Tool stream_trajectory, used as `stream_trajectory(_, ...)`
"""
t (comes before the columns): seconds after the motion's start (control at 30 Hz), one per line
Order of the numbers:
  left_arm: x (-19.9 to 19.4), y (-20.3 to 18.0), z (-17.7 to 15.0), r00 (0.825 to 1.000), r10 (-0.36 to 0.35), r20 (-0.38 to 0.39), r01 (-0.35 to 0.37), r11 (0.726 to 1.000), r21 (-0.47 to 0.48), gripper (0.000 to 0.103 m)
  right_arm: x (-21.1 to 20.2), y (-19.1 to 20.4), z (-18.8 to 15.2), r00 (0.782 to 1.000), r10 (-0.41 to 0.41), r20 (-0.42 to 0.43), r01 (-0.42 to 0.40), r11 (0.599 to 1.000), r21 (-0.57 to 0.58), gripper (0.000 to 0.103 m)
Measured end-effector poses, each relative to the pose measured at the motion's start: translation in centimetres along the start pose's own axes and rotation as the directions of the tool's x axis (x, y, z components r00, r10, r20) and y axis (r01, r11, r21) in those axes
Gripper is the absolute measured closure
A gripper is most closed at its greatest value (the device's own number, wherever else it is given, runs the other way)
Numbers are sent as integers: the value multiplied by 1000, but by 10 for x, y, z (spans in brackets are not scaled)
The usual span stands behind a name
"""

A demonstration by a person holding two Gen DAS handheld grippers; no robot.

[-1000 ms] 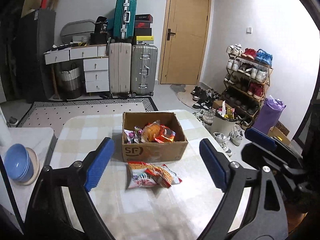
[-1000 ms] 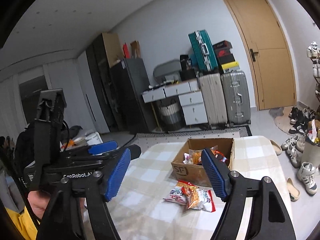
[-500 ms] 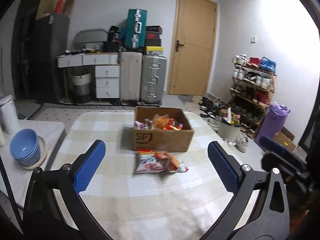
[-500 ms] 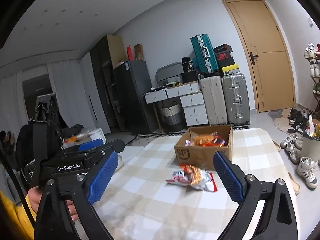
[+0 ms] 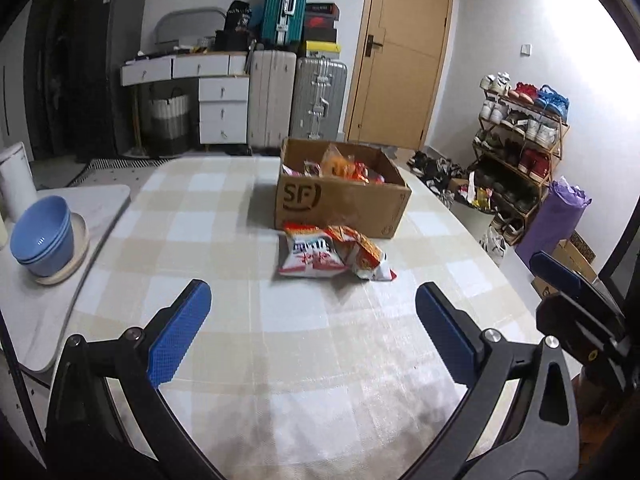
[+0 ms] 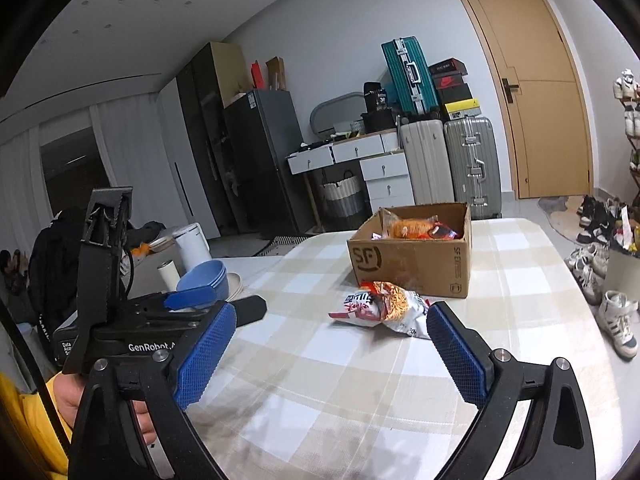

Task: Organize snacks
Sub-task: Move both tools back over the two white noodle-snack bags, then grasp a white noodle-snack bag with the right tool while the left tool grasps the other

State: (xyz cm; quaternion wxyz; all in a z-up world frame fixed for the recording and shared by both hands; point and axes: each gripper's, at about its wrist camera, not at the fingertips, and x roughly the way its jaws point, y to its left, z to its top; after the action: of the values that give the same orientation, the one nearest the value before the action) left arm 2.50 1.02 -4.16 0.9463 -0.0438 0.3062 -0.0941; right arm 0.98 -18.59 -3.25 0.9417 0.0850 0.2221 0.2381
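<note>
While both grippers hang above a desk [image 5: 248,184] covered in a beige and white checked cloth, neither holds anything. The left gripper [image 5: 312,332] has its blue pads spread wide with only bare cloth between them, its jaws having just been opening. The right gripper [image 6: 328,354] is also spread wide after just opening, and its right pad sits just in front of the nearer snack bag without touching it. Two snack bags [image 5: 332,252] lie overlapping on the cloth, touching or almost touching the near side of a brown cardboard box [image 5: 340,204] marked SF. More snack packets [image 5: 340,168], orange and red, sit inside the open box. Off to the left, stacked blue bowls [image 5: 42,234] rest on a plate on a lower white surface. A hand [image 6: 72,394] with a yellow sleeve grips the left tool.
</note>
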Motion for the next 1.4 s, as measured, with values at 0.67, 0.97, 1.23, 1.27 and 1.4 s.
stream_trajectory(0.67, 79, 19, -15, 990, -49, -135, 36, 995, -97, 1, 63, -34, -6, 988, -73, -133, 78, 996, 36, 5)
stream_trajectory(0.97, 144, 47, -23, 975, -48, -218, 13, 987, -160, 1, 165, -58, -2, 941, -102, -324, 94, 995, -39, 5)
stream_trajectory(1.23, 186, 62, -15, 969, -49, -242, 2, 981, -192, 1, 225, -82, 3, 921, -122, -370, 102, 992, -75, 11)
stream_trajectory(1.27, 187, 64, -15, 968, -51, -245, 1, 980, -198, 1, 229, -87, 3, 920, -109, -376, 95, 994, -55, 14)
stream_trajectory(1.4, 200, 66, -16, 964, -62, -259, 9, 979, -204, 2, 250, -114, -6, 886, -68, -458, 109, 992, 64, 30)
